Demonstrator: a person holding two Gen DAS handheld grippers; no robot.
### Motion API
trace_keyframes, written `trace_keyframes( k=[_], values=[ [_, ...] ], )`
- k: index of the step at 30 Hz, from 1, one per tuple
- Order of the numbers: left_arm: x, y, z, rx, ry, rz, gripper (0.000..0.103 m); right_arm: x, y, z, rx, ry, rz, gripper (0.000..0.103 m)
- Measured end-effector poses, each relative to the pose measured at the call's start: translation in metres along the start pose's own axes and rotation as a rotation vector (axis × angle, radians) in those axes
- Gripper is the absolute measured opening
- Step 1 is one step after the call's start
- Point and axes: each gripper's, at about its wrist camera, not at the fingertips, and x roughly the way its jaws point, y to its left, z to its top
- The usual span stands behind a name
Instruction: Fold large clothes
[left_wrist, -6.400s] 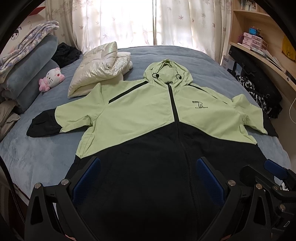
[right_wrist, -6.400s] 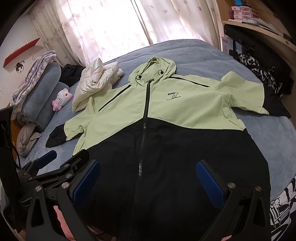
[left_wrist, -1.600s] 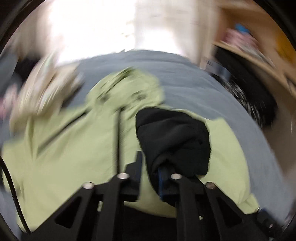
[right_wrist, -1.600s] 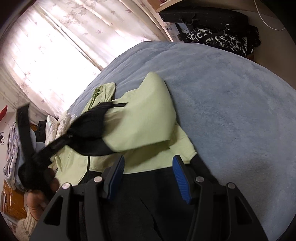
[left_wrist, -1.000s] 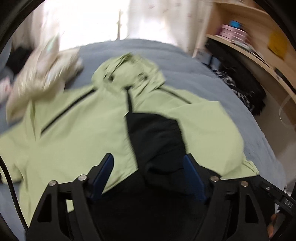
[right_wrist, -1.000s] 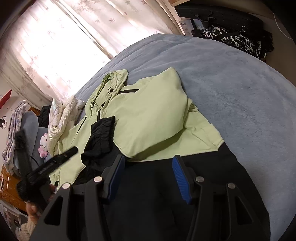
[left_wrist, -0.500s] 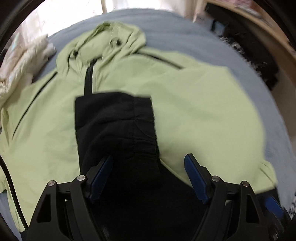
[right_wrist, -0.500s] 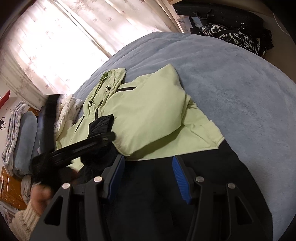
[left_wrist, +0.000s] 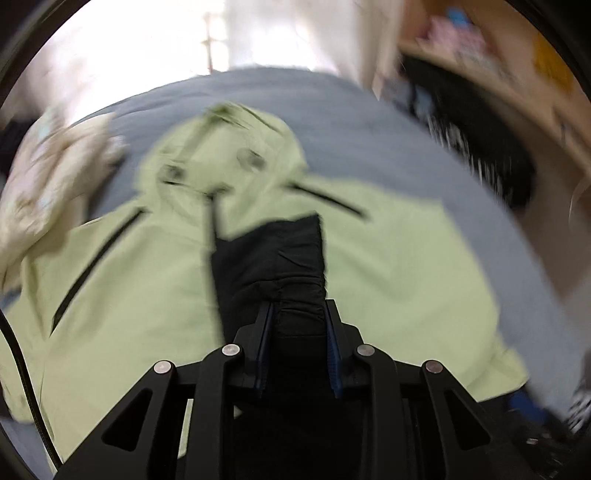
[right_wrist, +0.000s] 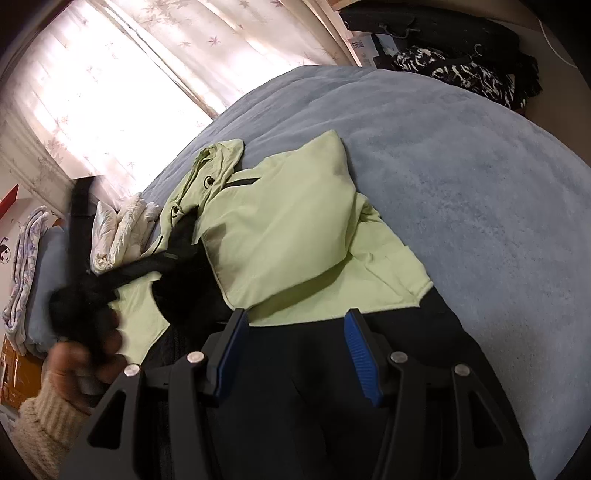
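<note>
I have the jacket (right_wrist: 295, 240) lying face up in the middle of the bed (right_wrist: 461, 166), its right sleeve already folded in across the chest. My left claw (left_wrist: 298, 332) has just been closing and now pinches the black cuff (left_wrist: 280, 254) of that sleeve. My right claw (right_wrist: 295, 354) hovers apart over the black hem, holding nothing. The left sleeve and the body folds are still to do.
</note>
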Motion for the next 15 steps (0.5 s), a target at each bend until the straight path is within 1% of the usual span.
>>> trace_keyframes(
  k=[2, 4, 5, 6, 7, 9, 10, 12, 14, 15],
  values=[
    [-0.013, 0.035, -0.004, -0.095, -0.036, 0.001, 0.024, 0.0, 0.003, 0.001, -0.017, -0.006, -0.002, 0.054],
    [-0.018, 0.075, -0.019, -0.191, -0.031, 0.022, 0.024, 0.002, 0.007, 0.003, -0.039, -0.005, -0.007, 0.054],
    [-0.014, 0.093, -0.028, -0.227, -0.008, 0.034, 0.025, 0.004, 0.01, 0.004, -0.051, -0.001, -0.013, 0.054],
    [-0.009, 0.109, -0.039, -0.265, 0.028, 0.03, 0.025, 0.006, 0.012, 0.007, -0.062, 0.004, -0.018, 0.054],
    [-0.002, 0.124, -0.05, -0.308, 0.074, 0.012, 0.028, 0.009, 0.013, 0.01, -0.07, 0.009, -0.02, 0.054],
    [0.009, 0.146, -0.066, -0.381, 0.133, -0.032, 0.032, 0.014, 0.015, 0.019, -0.087, 0.016, -0.024, 0.054],
    [0.012, 0.154, -0.071, -0.408, 0.145, -0.061, 0.037, 0.017, 0.017, 0.027, -0.107, 0.017, -0.032, 0.054],
    [0.014, 0.16, -0.075, -0.435, 0.138, -0.115, 0.047, 0.023, 0.018, 0.038, -0.148, 0.013, -0.06, 0.054],
    [0.017, 0.16, -0.07, -0.432, 0.125, -0.148, 0.069, 0.033, 0.016, 0.056, -0.183, 0.008, -0.083, 0.054],
    [0.017, 0.158, -0.068, -0.426, 0.119, -0.149, 0.074, 0.038, 0.013, 0.065, -0.184, 0.012, -0.084, 0.054]
  ],
)
